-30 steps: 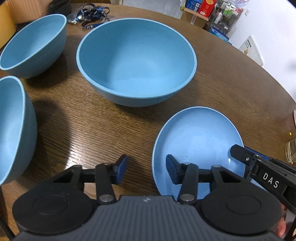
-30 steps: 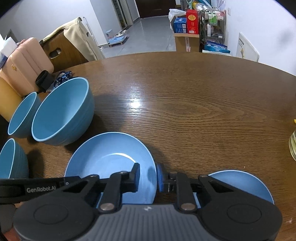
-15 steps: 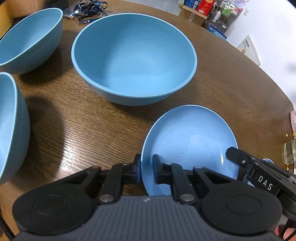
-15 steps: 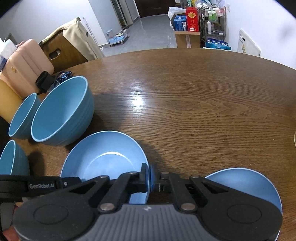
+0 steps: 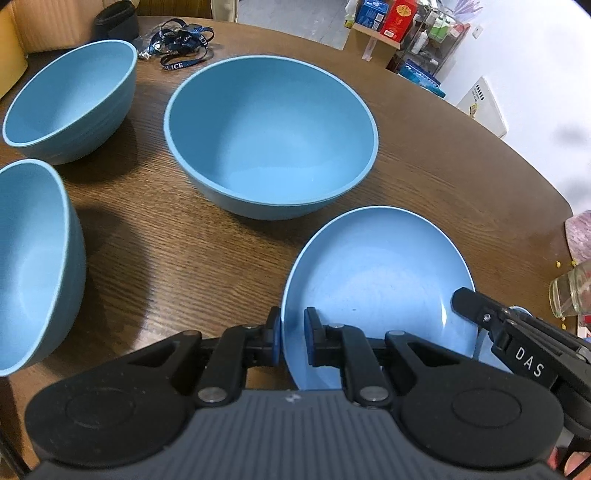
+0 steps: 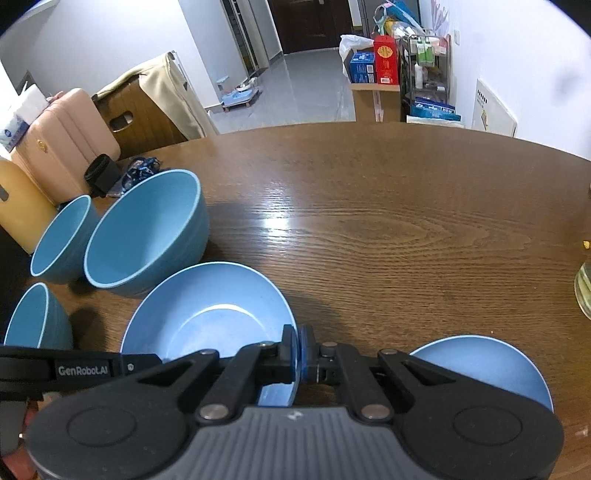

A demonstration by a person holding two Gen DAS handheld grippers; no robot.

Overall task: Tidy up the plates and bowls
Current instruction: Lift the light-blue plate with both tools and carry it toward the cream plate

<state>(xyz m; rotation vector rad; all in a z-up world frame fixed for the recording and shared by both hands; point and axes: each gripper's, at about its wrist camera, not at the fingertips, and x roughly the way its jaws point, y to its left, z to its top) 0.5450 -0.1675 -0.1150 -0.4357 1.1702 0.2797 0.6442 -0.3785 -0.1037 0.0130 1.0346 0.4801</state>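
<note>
A shallow blue plate (image 5: 376, 280) (image 6: 207, 314) lies near the front of the brown wooden table (image 6: 388, 206). My left gripper (image 5: 291, 332) is shut on its left rim. My right gripper (image 6: 297, 350) is shut on the opposite rim, which looks slightly raised above its shadow. Each gripper shows at the edge of the other's view: the right gripper (image 5: 476, 317) and the left gripper (image 6: 147, 363). A second blue plate (image 6: 476, 369) sits flat to the right. Behind stand a large blue bowl (image 5: 273, 133) (image 6: 147, 229) and two smaller blue bowls (image 5: 70, 96) (image 5: 29, 266).
A glass jar (image 5: 569, 291) stands near the table's right edge. A blue lanyard (image 5: 181, 44) and a black object (image 5: 114, 18) lie at the back left. A pink case (image 6: 62, 133) and a draped chair (image 6: 155, 96) stand behind the table.
Both grippers went from open beside the plate's rims to shut on them. The plate has since tipped slightly, and the right wrist view has risen a little.
</note>
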